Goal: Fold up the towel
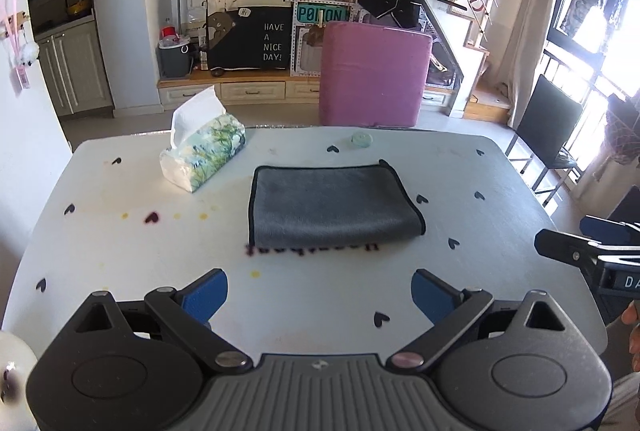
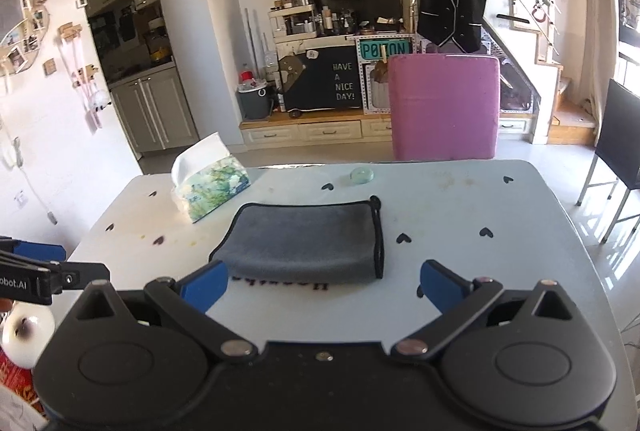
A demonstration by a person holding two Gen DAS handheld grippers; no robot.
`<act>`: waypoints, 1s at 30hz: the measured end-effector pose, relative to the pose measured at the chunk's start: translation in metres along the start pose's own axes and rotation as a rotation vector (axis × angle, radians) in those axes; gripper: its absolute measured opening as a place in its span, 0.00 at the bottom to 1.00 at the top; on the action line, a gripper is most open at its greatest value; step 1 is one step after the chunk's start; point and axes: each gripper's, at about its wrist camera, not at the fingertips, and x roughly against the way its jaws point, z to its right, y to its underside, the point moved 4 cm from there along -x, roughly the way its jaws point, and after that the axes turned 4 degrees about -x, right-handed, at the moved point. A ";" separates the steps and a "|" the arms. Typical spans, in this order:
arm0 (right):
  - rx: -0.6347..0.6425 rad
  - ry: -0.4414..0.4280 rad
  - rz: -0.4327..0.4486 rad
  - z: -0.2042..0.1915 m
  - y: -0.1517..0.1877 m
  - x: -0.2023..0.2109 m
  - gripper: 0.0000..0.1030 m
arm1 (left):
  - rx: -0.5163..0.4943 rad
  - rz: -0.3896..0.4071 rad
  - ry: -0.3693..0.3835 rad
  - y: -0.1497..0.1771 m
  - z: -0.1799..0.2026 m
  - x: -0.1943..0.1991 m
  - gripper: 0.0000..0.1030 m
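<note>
A grey towel (image 1: 334, 205) with black edging lies folded flat in the middle of the white table (image 1: 120, 251); it also shows in the right wrist view (image 2: 304, 245). My left gripper (image 1: 320, 293) is open and empty, held above the table in front of the towel's near edge. My right gripper (image 2: 324, 285) is open and empty, close to the towel's near edge. The right gripper's body shows at the right edge of the left wrist view (image 1: 592, 255), and the left gripper's at the left edge of the right wrist view (image 2: 48, 273).
A floral tissue pack (image 1: 204, 155) sits at the table's far left. A small round pale green lid (image 1: 361, 139) lies near the far edge. A pink chair (image 1: 374, 77) stands behind the table, a dark chair (image 1: 550, 135) at the right.
</note>
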 end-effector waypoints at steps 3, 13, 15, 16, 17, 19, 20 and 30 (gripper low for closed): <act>0.014 -0.011 -0.003 -0.005 0.009 0.008 0.99 | 0.022 0.000 0.015 0.012 -0.003 0.006 0.95; 0.020 -0.035 -0.031 -0.011 0.040 0.028 1.00 | 0.026 0.026 0.027 0.042 -0.002 0.024 0.95; 0.016 -0.042 -0.039 -0.011 0.045 0.031 0.99 | 0.018 0.034 0.031 0.045 -0.001 0.028 0.95; 0.014 -0.046 -0.043 -0.011 0.047 0.033 0.99 | 0.012 0.039 0.037 0.046 0.000 0.030 0.95; 0.013 -0.051 -0.049 -0.012 0.050 0.034 0.99 | 0.008 0.043 0.042 0.048 0.000 0.031 0.95; 0.019 -0.055 -0.051 -0.013 0.055 0.037 0.99 | -0.002 0.049 0.051 0.051 0.001 0.034 0.95; 0.025 -0.054 -0.050 -0.013 0.057 0.039 0.99 | -0.006 0.049 0.054 0.053 0.001 0.035 0.95; 0.038 -0.063 -0.032 -0.012 0.069 0.053 0.99 | -0.038 0.045 0.065 0.071 0.003 0.040 0.95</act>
